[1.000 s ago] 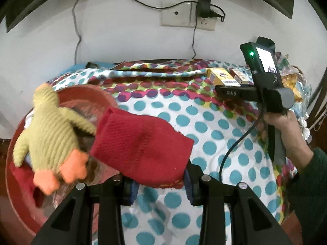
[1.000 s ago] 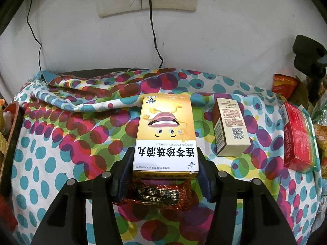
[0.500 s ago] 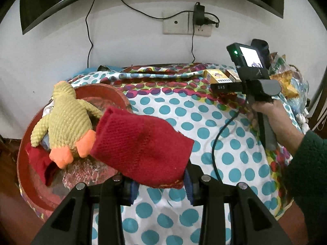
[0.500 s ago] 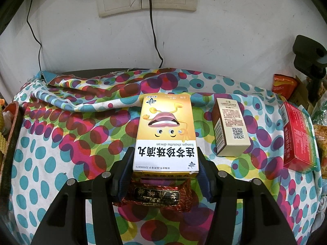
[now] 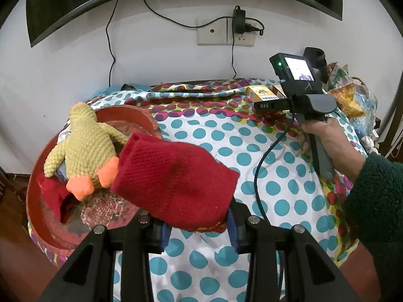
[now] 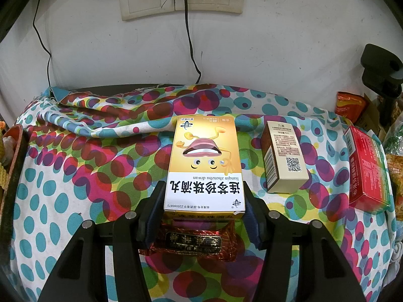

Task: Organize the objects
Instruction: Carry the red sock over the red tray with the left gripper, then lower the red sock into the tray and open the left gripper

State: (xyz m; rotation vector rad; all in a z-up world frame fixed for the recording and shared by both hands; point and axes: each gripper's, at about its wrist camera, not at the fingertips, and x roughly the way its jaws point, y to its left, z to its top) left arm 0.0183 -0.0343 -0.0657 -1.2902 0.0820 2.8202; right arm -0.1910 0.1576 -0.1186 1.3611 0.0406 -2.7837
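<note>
Red knitted cloth (image 5: 173,183), once over the red basin (image 5: 141,115), now beside it above the dotted tablecloth (image 5: 252,136).

Wide open stretch of teal-dotted tablecloth (image 5: 226,151) mid-table; red round basin (image 5: 50,221) with the knitted yellow duck toy (image 5: 85,148) blocks left, beige carton (image 6: 283,157) and red carton (image 6: 366,168) crowd right.
</note>
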